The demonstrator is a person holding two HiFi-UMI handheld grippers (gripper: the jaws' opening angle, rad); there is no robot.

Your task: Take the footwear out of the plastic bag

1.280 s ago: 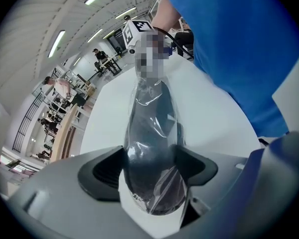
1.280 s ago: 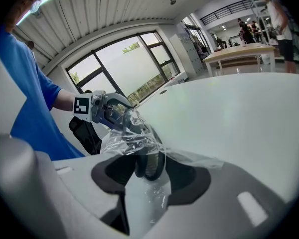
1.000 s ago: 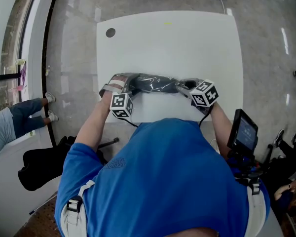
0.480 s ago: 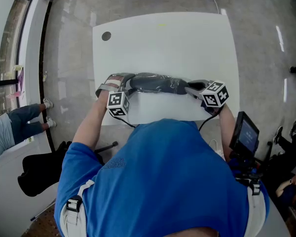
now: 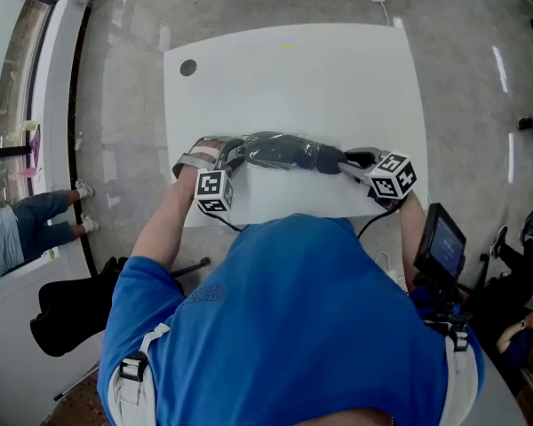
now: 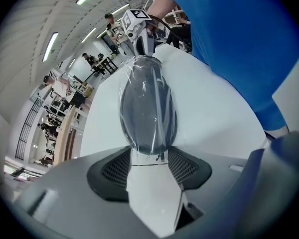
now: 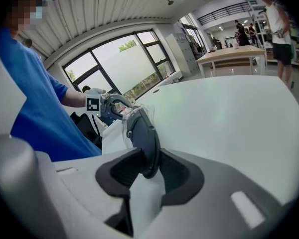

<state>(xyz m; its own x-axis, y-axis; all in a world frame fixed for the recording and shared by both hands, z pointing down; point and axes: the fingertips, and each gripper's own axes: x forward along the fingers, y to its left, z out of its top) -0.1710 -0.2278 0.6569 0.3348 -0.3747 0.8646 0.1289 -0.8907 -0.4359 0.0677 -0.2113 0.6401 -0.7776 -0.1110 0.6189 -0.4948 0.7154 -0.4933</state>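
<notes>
L gripper point(image 6: 148, 156) jaws just closing on plastic bag point(image 6: 147, 91), R gripper point(image 7: 148, 169) jaws just eased, gripping footwear point(image 7: 143, 131)

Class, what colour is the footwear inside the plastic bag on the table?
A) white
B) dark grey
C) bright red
B: seen through the clear plastic bag, the footwear is dark grey against the white table.

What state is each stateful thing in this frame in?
plastic bag: footwear inside, stretched between the grippers.
footwear: not yet out, one end gripped.
left gripper: jaws just closed further, clamping the plastic bag's end.
right gripper: jaws just opened slightly, footwear's end gripped between them.
</notes>
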